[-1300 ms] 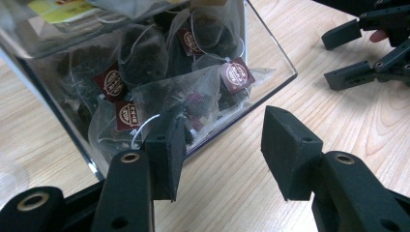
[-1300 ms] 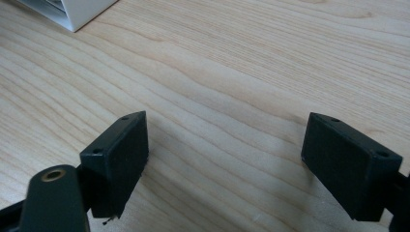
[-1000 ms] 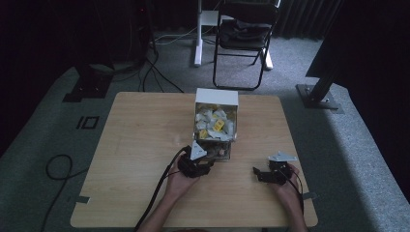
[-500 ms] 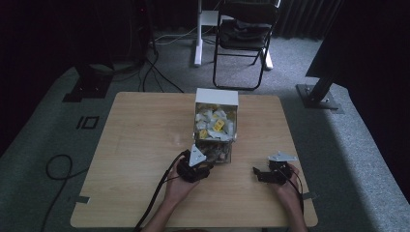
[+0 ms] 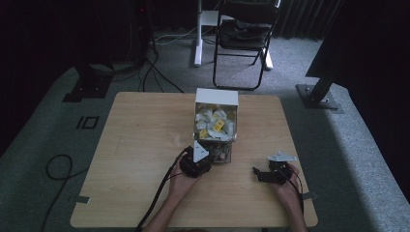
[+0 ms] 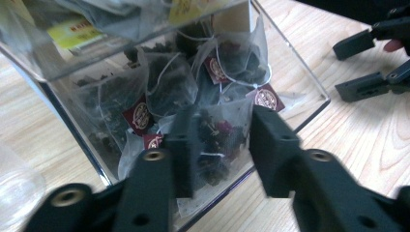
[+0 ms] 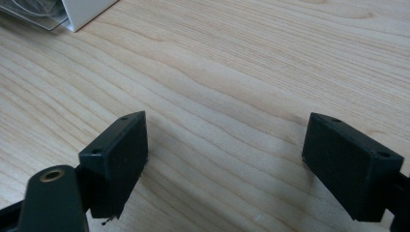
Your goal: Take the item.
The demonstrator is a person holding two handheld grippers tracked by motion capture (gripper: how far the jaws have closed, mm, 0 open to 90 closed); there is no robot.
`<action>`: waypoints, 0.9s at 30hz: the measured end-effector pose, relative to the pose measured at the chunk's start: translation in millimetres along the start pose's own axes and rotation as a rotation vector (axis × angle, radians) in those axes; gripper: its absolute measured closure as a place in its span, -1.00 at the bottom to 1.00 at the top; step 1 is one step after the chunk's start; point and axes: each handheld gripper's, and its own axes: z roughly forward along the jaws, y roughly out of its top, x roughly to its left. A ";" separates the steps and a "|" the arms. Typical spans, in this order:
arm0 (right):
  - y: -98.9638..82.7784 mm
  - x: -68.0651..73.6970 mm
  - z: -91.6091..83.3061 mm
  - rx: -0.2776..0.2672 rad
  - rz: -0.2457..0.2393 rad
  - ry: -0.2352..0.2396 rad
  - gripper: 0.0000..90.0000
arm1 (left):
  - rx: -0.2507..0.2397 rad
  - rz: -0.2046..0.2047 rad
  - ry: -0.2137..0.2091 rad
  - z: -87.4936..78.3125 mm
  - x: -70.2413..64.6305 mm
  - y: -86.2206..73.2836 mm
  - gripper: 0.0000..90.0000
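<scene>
A clear box (image 5: 216, 145) with a white far end stands mid-table, crammed with tea bags. Its near compartment holds mesh tea bags with dark red tags (image 6: 140, 115). My left gripper (image 5: 204, 157) is at that near end. In the left gripper view its jaws (image 6: 227, 145) stand open on either side of a dark mesh tea bag (image 6: 217, 130), not closed on it. My right gripper (image 5: 257, 173) is open low over bare wood to the right of the box, with nothing between its fingers (image 7: 116, 159). It is also in the left gripper view (image 6: 358, 65).
The box's white corner (image 7: 82, 9) lies at the top left of the right gripper view. A clear rounded object (image 6: 14, 188) sits left of the box. A folding chair (image 5: 244, 34) and stand bases sit on the floor beyond the wooden table (image 5: 145, 125).
The left gripper has shifted only slightly at the box's near end. The right gripper has stayed where it was.
</scene>
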 end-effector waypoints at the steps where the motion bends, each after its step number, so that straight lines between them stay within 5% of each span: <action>1: 0.0 0.0 0.0 0.000 0.000 0.000 -0.64 | -0.001 0.002 0.000 -0.3 -0.1 0.1 0.61; 7: 0.0 0.0 0.0 0.000 0.000 0.000 -0.64 | -0.010 0.002 -0.020 -4.3 3.4 1.7 0.96; 27: 0.0 0.0 0.0 0.000 0.000 0.000 -0.64 | -0.053 -0.048 -0.083 -24.7 13.1 6.9 1.00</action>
